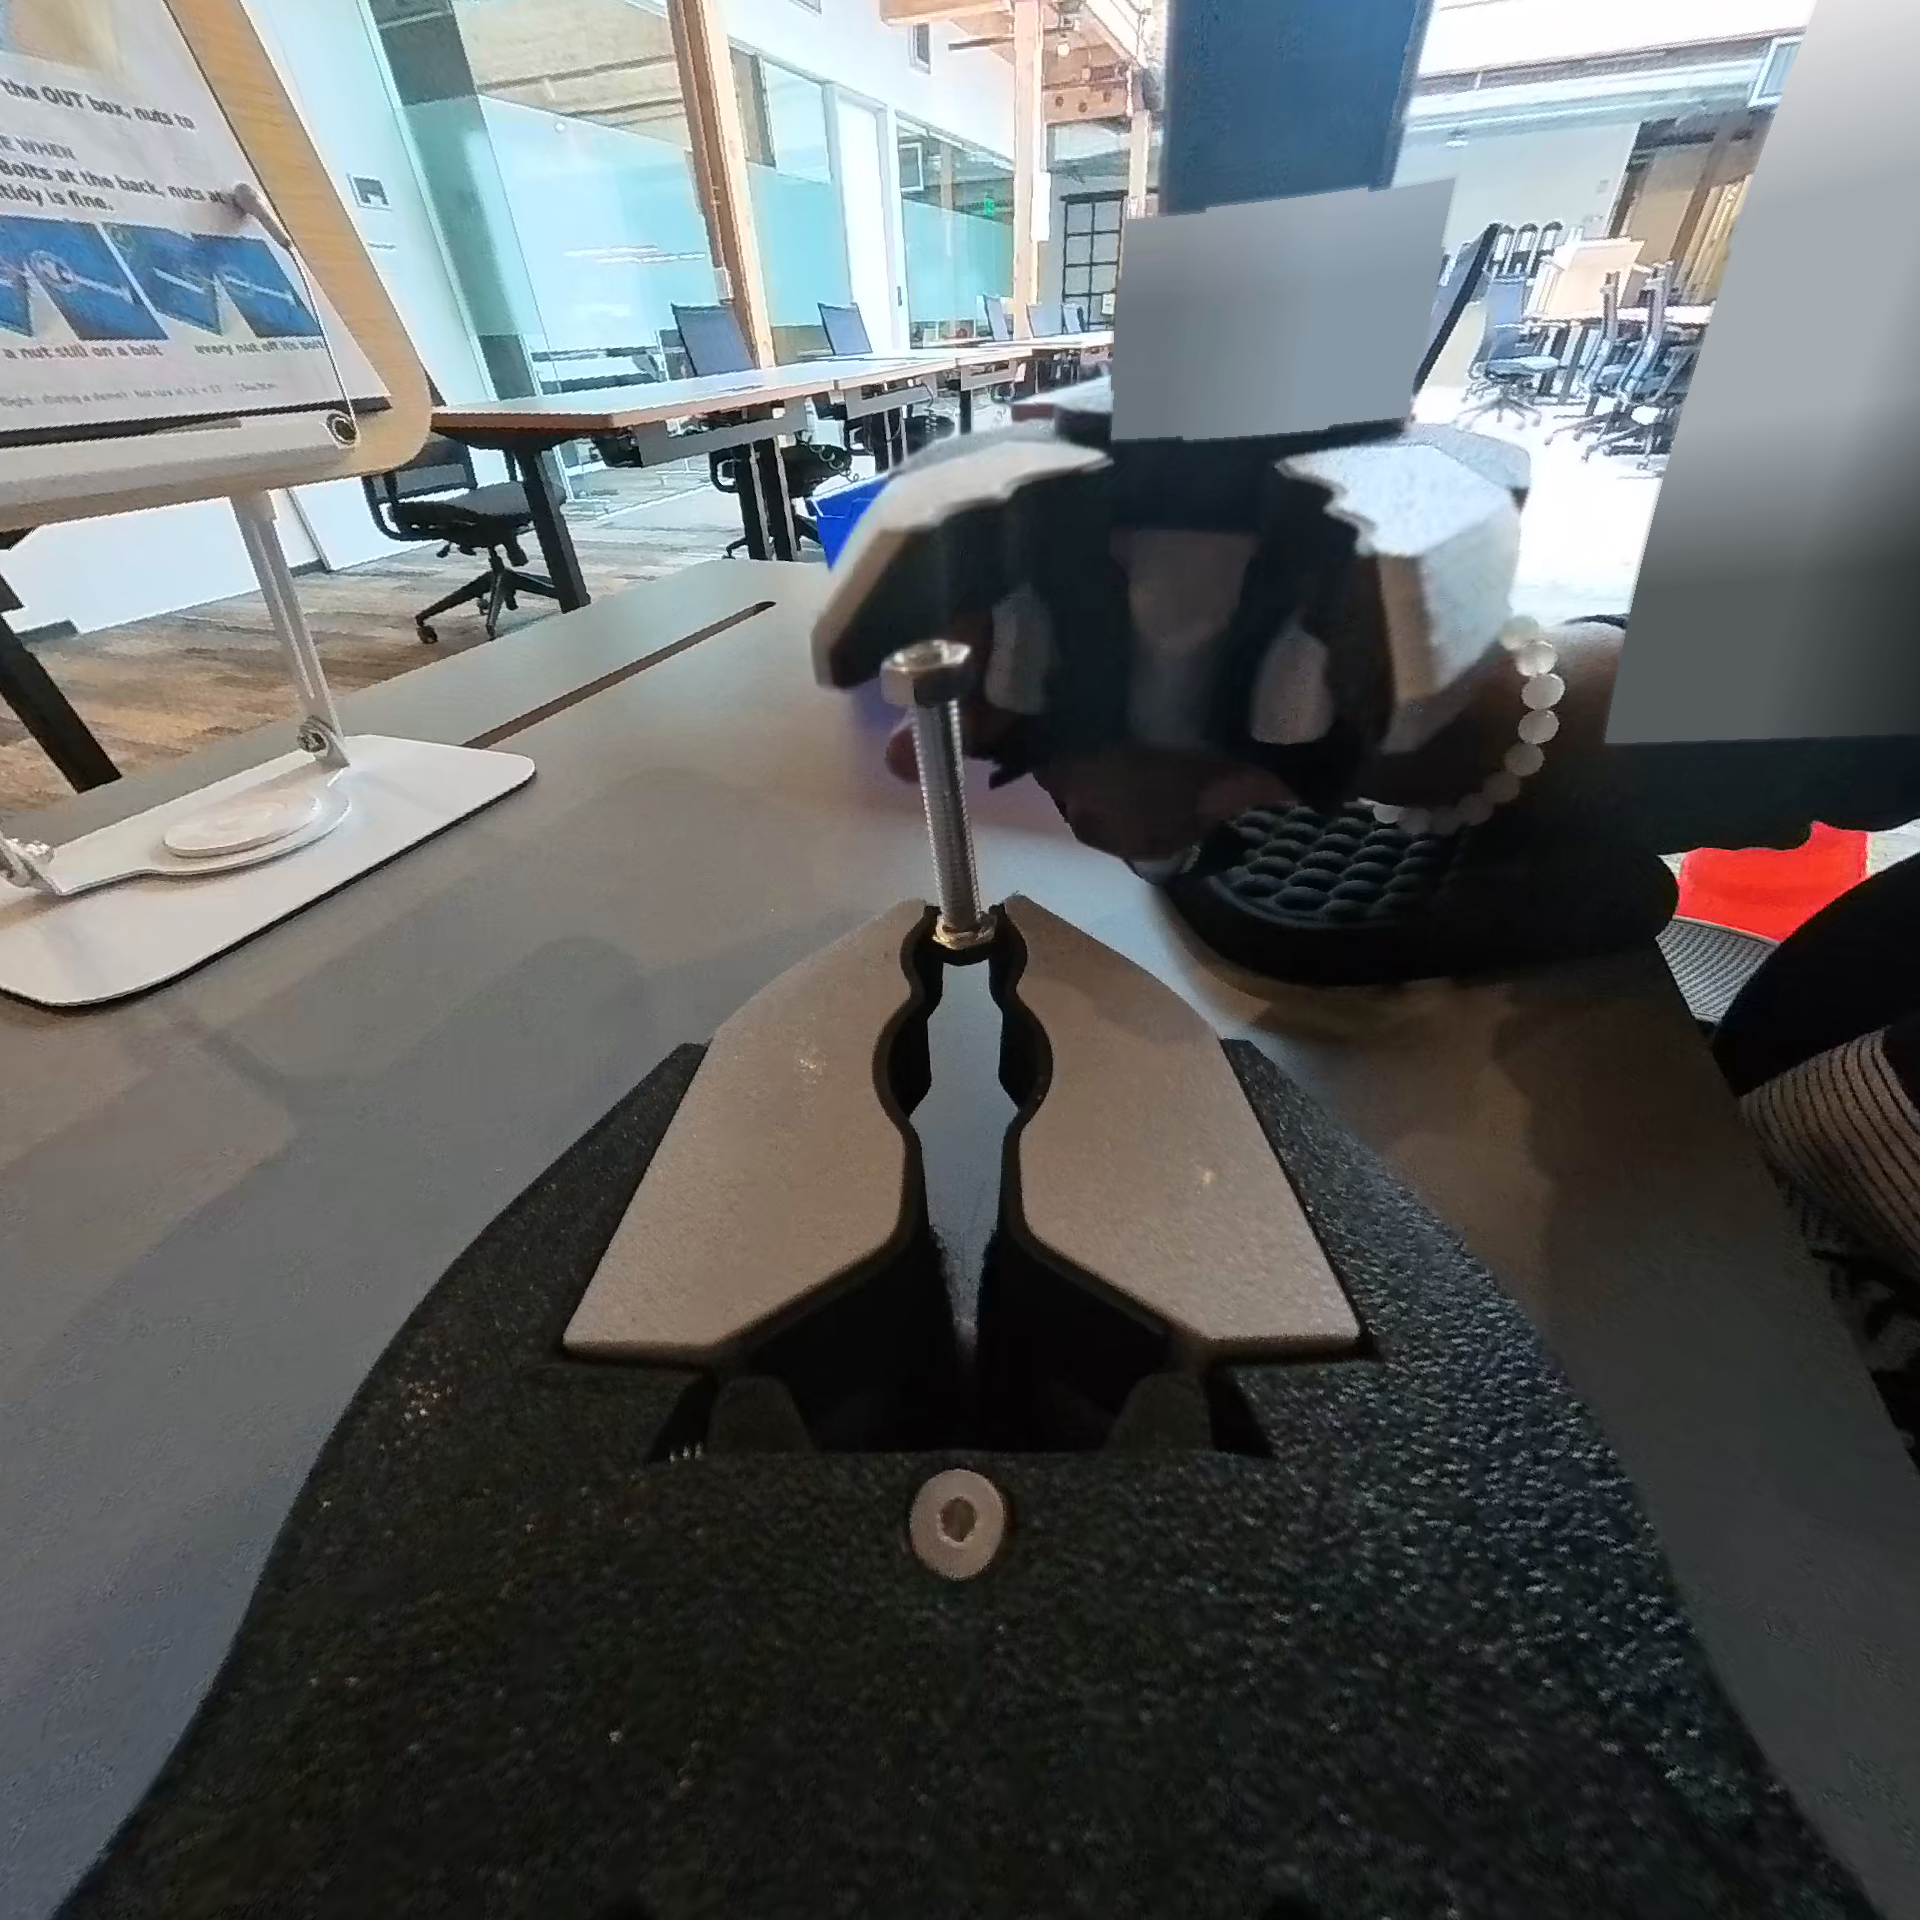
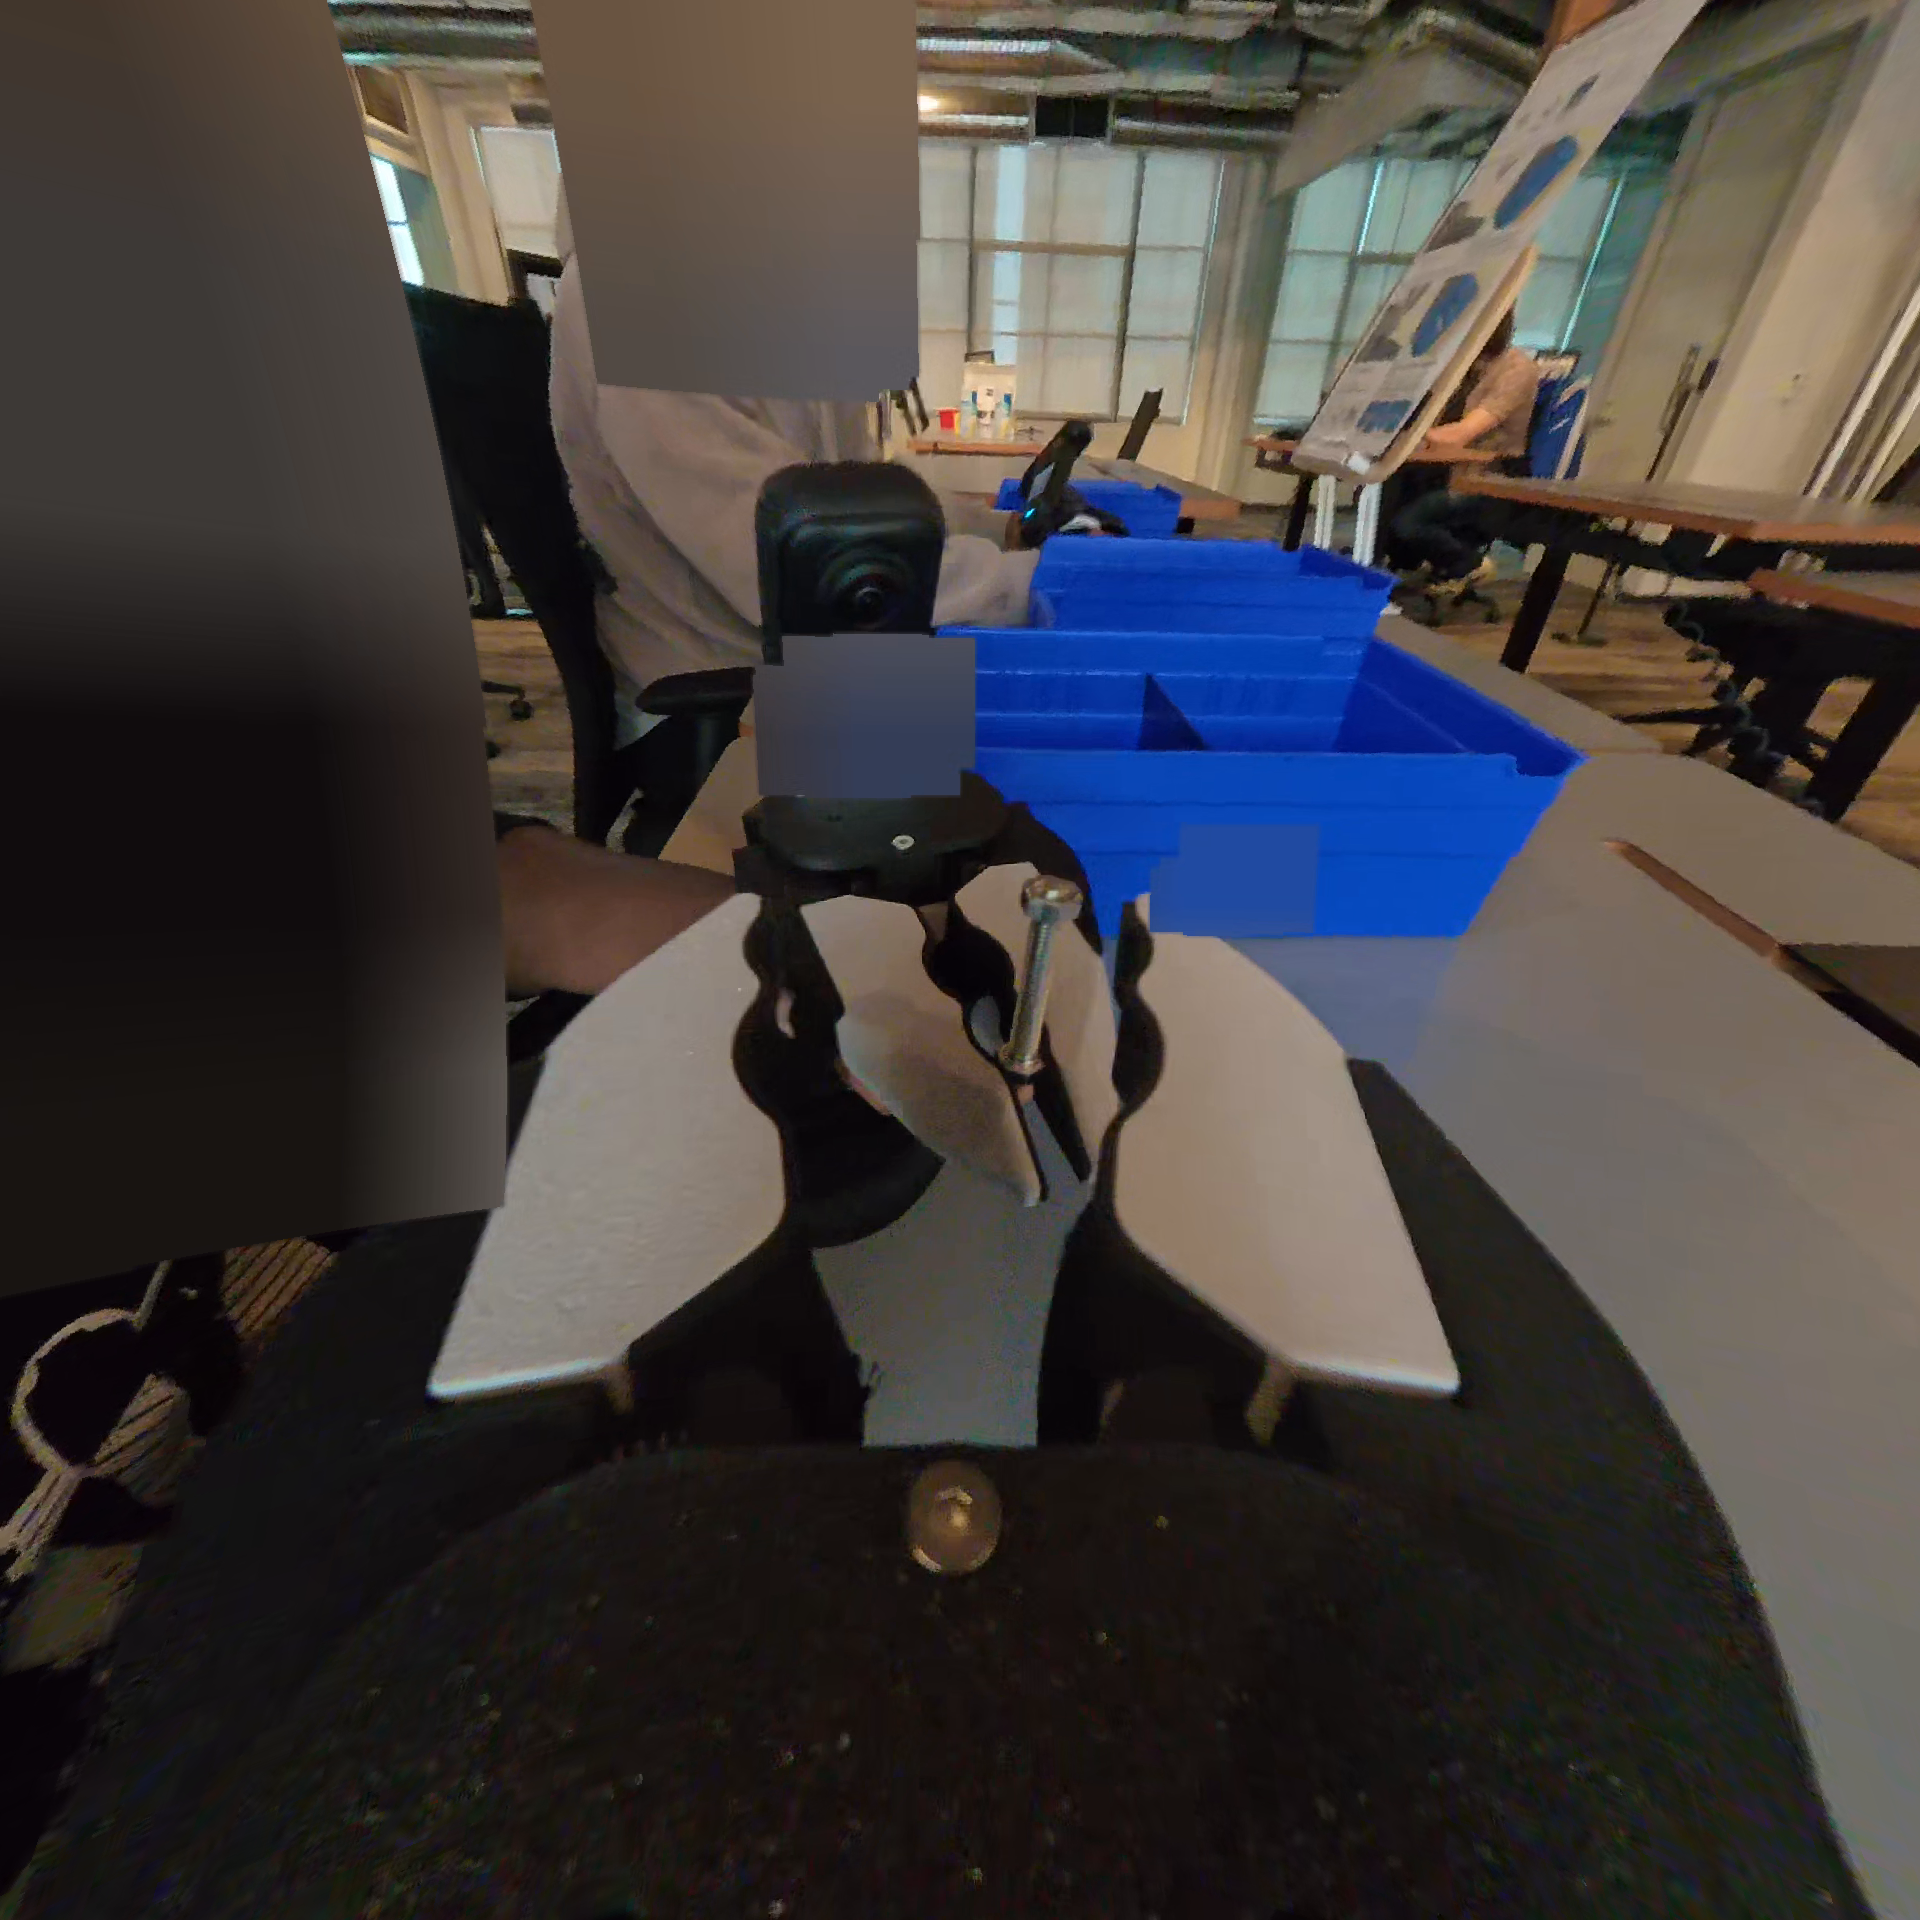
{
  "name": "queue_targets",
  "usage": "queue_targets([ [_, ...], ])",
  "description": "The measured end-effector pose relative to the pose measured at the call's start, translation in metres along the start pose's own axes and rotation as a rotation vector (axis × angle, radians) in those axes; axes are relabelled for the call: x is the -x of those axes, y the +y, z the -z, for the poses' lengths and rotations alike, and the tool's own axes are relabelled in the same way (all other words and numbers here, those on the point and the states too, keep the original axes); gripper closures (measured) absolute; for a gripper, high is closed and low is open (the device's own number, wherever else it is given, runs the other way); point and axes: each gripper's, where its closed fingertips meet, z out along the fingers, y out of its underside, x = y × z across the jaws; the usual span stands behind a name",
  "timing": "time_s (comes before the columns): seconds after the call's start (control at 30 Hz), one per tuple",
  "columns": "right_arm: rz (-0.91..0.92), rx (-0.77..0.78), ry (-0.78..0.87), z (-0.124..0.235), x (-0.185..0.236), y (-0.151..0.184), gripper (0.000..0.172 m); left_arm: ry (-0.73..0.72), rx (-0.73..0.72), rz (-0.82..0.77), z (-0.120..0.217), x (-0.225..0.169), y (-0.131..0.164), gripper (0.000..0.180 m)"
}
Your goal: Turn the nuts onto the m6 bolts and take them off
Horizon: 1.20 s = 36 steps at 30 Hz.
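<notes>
**Bolt upright in the left gripper**

Where the left gripper (image 1: 964, 928) pinches a nut (image 1: 966, 932) at its fingertips, a silver bolt (image 1: 943, 790) stands up from it, head on top, above the grey desk (image 1: 540, 997). Spread wide, the right gripper (image 2: 940, 1003) sits around the bolt without touching it. Behind stands a blue bin (image 2: 1351, 821), and to the left a white stand (image 1: 281, 790) with a sheet.

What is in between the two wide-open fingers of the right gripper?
In the right wrist view, the silver bolt stands between the right gripper's spread fingers, untouched by them. The left gripper pinches the nut at its bottom.
</notes>
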Motion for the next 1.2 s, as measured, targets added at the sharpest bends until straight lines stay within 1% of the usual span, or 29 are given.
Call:
queue_targets([
  [0.07,0.007,0.013,-0.025,-0.001,0.005,0.001,0.122,-0.001,-0.002,0.001,0.000,0.000,0.000,0.172],
  [0.13,0.055,-0.014,-0.036,0.003,0.009,-0.003,0.146,-0.003,-0.006,0.005,0.001,0.001,-0.001,0.172],
  [0.17,0.058,-0.031,-0.028,0.004,0.008,-0.006,0.149,-0.002,-0.006,0.006,0.001,0.001,-0.001,0.172],
  [0.2,0.050,-0.037,-0.017,0.005,0.006,-0.008,0.147,-0.001,-0.004,0.005,0.000,0.001,0.000,0.172],
  [0.23,0.039,-0.036,-0.008,0.005,0.004,-0.007,0.139,-0.001,-0.002,0.002,0.000,0.000,0.000,0.172],
  [0.3,0.011,-0.027,0.015,0.003,-0.002,-0.004,0.118,0.000,0.000,0.002,0.000,0.000,0.000,0.172],
  [0.33,0.001,-0.018,0.007,0.001,-0.001,-0.002,0.112,-0.001,0.000,0.003,0.000,0.000,0.000,0.172],
  [0.4,-0.003,0.001,-0.026,0.000,0.004,0.000,0.118,-0.002,-0.002,0.004,0.000,0.001,0.000,0.172],
  [0.43,0.011,0.000,-0.026,0.001,0.005,-0.001,0.127,-0.003,-0.002,0.004,0.000,0.001,0.000,0.172],
  [0.47,0.036,-0.011,-0.038,0.002,0.008,-0.003,0.143,-0.003,-0.003,0.005,0.000,0.001,0.000,0.172],
  [0.5,0.046,-0.030,-0.041,0.004,0.009,-0.006,0.149,-0.003,-0.003,0.007,0.000,0.001,0.000,0.172],
  [0.53,0.042,-0.038,-0.028,0.005,0.007,-0.008,0.149,-0.002,-0.003,0.007,0.000,0.001,0.000,0.172],
  [0.57,0.036,-0.041,-0.019,0.005,0.005,-0.008,0.146,-0.001,-0.001,0.006,0.000,0.001,0.000,0.172],
  [0.6,0.027,-0.040,-0.004,0.005,0.002,-0.008,0.138,0.001,0.000,0.004,0.000,0.000,0.000,0.172],
  [0.67,0.007,-0.032,0.019,0.003,-0.003,-0.004,0.113,0.002,0.002,0.004,0.000,0.000,0.001,0.172],
  [0.7,-0.003,-0.016,0.005,0.001,-0.001,-0.002,0.109,0.002,0.002,0.005,0.000,0.000,0.000,0.172],
  [0.73,-0.010,-0.002,-0.013,0.000,0.002,0.000,0.110,0.002,0.001,0.006,0.000,0.000,0.000,0.172],
  [0.8,0.007,0.003,-0.020,0.000,0.004,0.000,0.127,0.001,0.000,0.006,0.000,0.000,0.000,0.172],
  [0.83,0.030,-0.006,-0.027,0.002,0.006,-0.002,0.143,-0.001,-0.001,0.006,0.000,0.001,0.000,0.172],
  [0.87,0.039,-0.029,-0.029,0.004,0.007,-0.006,0.149,-0.002,-0.001,0.009,0.000,0.001,0.000,0.172],
  [0.9,0.033,-0.044,-0.020,0.006,0.006,-0.009,0.150,-0.001,-0.001,0.011,0.000,0.001,0.000,0.172],
  [0.93,0.027,-0.048,-0.017,0.006,0.004,-0.009,0.148,0.000,0.000,0.010,0.000,0.001,0.000,0.172],
  [0.97,0.016,-0.045,-0.005,0.006,0.002,-0.008,0.140,0.001,0.002,0.009,0.000,0.001,0.001,0.172],
  [1.03,-0.005,-0.028,0.010,0.003,-0.002,-0.004,0.115,0.000,0.004,0.007,0.000,0.001,0.001,0.172],
  [1.07,-0.015,-0.009,-0.001,0.001,-0.001,-0.001,0.110,0.000,0.004,0.008,0.000,0.001,0.001,0.172],
  [1.1,-0.018,0.006,-0.019,0.000,0.002,0.001,0.115,-0.002,0.003,0.010,0.000,0.001,0.001,0.172],
  [1.13,-0.009,0.009,-0.027,0.000,0.005,0.001,0.125,-0.002,0.001,0.011,0.000,0.001,0.001,0.172],
  [1.17,0.015,-0.005,-0.034,0.002,0.007,-0.002,0.142,-0.004,-0.001,0.011,0.000,0.001,0.000,0.172],
  [1.2,0.035,-0.029,-0.031,0.004,0.008,-0.006,0.151,-0.005,-0.001,0.013,0.000,0.002,0.000,0.172],
])
